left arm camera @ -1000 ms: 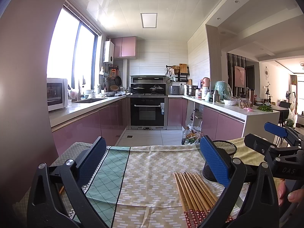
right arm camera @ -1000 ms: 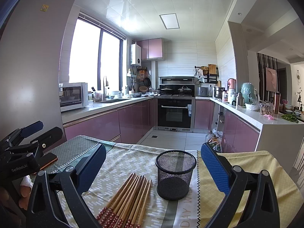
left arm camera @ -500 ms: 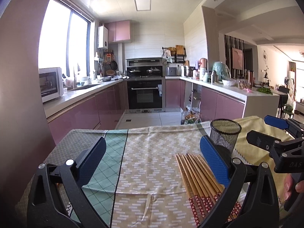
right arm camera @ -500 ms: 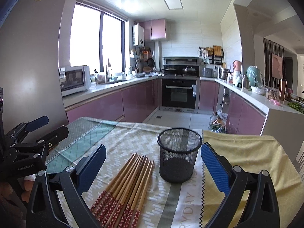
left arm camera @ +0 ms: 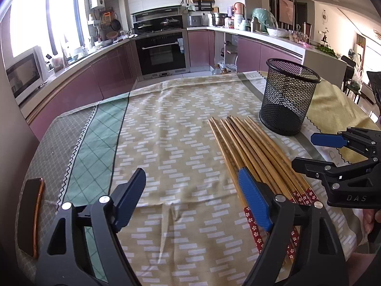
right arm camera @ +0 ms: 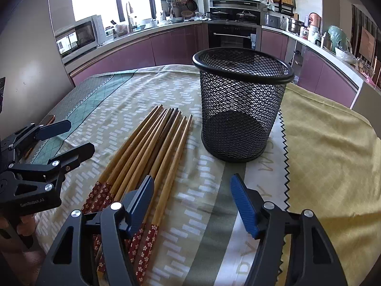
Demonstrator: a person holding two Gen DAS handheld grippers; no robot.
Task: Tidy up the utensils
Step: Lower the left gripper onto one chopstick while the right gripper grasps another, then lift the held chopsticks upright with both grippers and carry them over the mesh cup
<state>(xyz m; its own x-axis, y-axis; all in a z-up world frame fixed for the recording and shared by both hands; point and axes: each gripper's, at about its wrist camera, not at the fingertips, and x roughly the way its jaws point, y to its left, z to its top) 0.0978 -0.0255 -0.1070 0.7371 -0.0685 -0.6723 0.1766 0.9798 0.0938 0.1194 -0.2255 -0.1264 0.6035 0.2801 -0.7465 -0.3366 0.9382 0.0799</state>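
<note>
Both grippers, left (left arm camera: 190, 186) and right (right arm camera: 193, 190), hang over the chopsticks (right arm camera: 152, 147), jaws just narrowing, still parted. Neither grips anything.

Kitchen: mauve cabinets (left arm camera: 114, 71), built-in oven (left arm camera: 162, 54), bright window (left arm camera: 35, 12), microwave (left arm camera: 23, 74).

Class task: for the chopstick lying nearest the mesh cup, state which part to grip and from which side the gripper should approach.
Grip the outermost chopstick at mid-shaft, coming from above with pads across its width. It lies flat on the cloth, with bare cloth only on the side facing the mesh cup; neighbours crowd the other side.
</note>
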